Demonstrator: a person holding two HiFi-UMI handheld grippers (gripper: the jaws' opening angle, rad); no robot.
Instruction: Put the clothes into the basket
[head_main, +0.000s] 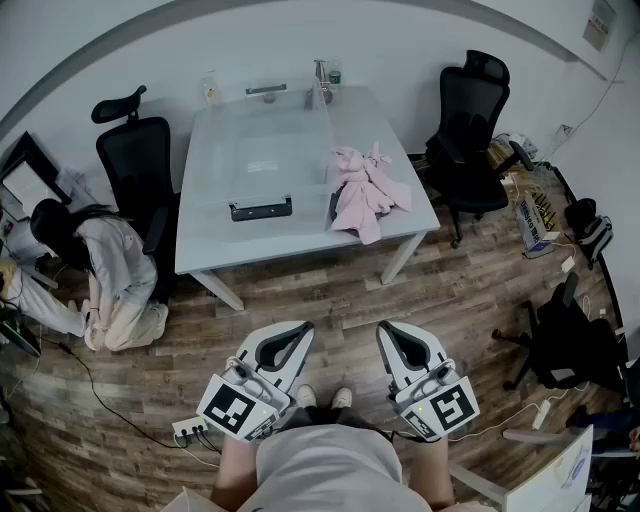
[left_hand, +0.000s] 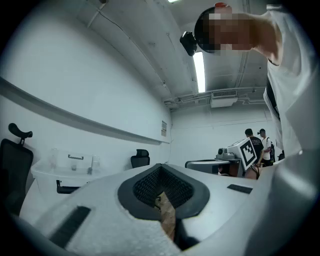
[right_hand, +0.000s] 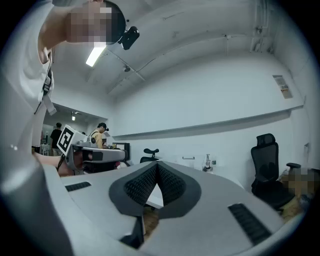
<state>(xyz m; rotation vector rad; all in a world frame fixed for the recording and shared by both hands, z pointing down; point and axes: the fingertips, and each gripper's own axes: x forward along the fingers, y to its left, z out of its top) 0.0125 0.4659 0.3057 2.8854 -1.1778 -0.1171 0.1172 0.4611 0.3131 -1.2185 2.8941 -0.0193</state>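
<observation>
Pink clothes (head_main: 365, 192) lie in a heap on the right side of the white table (head_main: 215, 245). A clear plastic basket (head_main: 261, 209) with black handles stands on the table just left of them. Both grippers hang low near my body, well short of the table. My left gripper (head_main: 298, 330) is shut with nothing in it, and so is my right gripper (head_main: 386, 330). In the left gripper view the jaws (left_hand: 161, 166) meet at the tips, with the basket (left_hand: 70, 167) far off to the left. The right gripper view shows its jaws (right_hand: 156, 165) closed the same way, pointing level.
Black office chairs stand at the table's left (head_main: 140, 160) and right (head_main: 470, 110). A person (head_main: 105, 270) crouches on the wooden floor at the left. A power strip (head_main: 190, 430) and cables lie near my feet. Bags and another chair (head_main: 570, 340) crowd the right side.
</observation>
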